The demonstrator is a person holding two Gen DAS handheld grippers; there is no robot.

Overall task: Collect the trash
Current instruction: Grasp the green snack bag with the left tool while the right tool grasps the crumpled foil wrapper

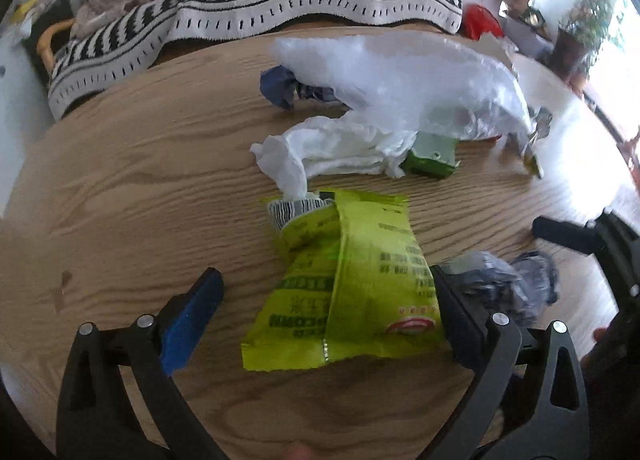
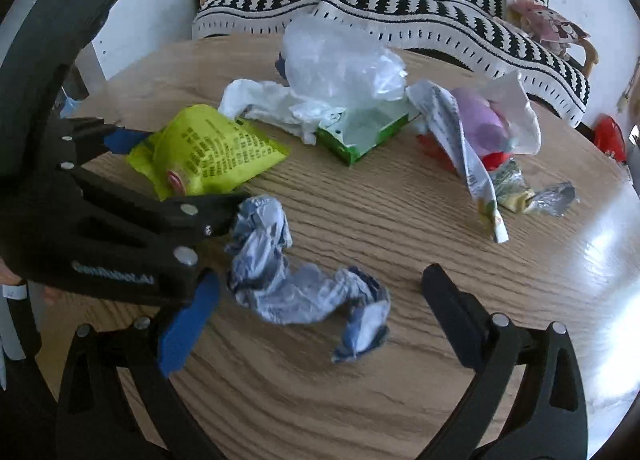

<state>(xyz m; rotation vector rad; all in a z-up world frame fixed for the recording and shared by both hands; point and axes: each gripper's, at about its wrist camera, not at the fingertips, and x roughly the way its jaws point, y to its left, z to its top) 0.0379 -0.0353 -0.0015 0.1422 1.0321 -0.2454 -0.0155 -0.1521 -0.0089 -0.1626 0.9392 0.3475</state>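
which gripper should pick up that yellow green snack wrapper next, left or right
Left. The left gripper already straddles the yellow-green wrapper with its jaws open. The right gripper is open around the crumpled blue-grey wrapper instead.

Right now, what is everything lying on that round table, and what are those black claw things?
Yellow-green snack wrapper: one, between the left gripper's fingers.
Crumpled blue-grey wrapper: one, before the right gripper.
White tissue: one, mid-table.
Open green carton: one, beside the tissue.
Clear plastic bag: one, far side.
Printed white pouch: one, right of the carton.
Round wooden table: one.
Striped black-and-white sofa: one, behind.
Left gripper: black, open.
Right gripper: black, open.
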